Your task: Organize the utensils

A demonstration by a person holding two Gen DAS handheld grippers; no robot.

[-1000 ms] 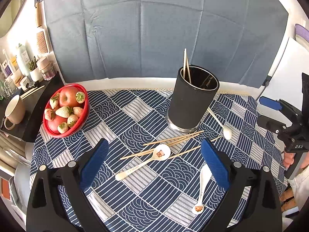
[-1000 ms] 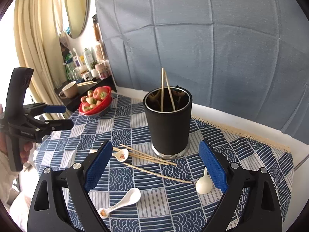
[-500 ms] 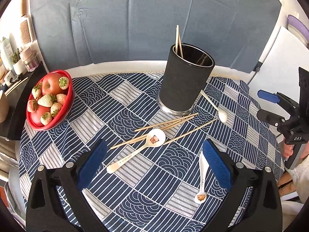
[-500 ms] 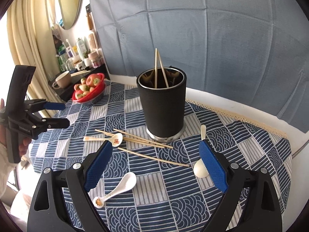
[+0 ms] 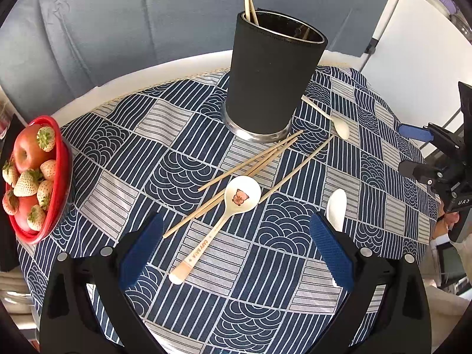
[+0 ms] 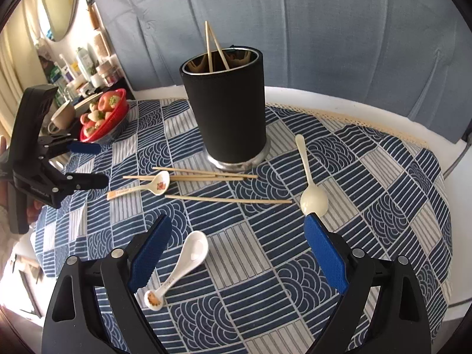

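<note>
Left gripper wide and empty above capybara spoon, right gripper wide and empty above white spoon, chopsticks beside black holder on tabletop

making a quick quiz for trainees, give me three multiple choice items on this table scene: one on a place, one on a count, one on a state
1. Where does the red fruit bowl stand, seen from the left wrist?
A. left edge of the table
B. behind the holder
C. right edge

2. How many spoons lie on the cloth?
A. one
B. three
C. five

3. How do the right gripper jaws stand?
A. shut on a chopstick
B. shut, empty
C. open, empty

Answers: 1 A, the bowl sits at far left. 2 B, capybara spoon, white spoon, cream spoon. 3 C, the blue pads stand wide apart above the cloth.
</note>
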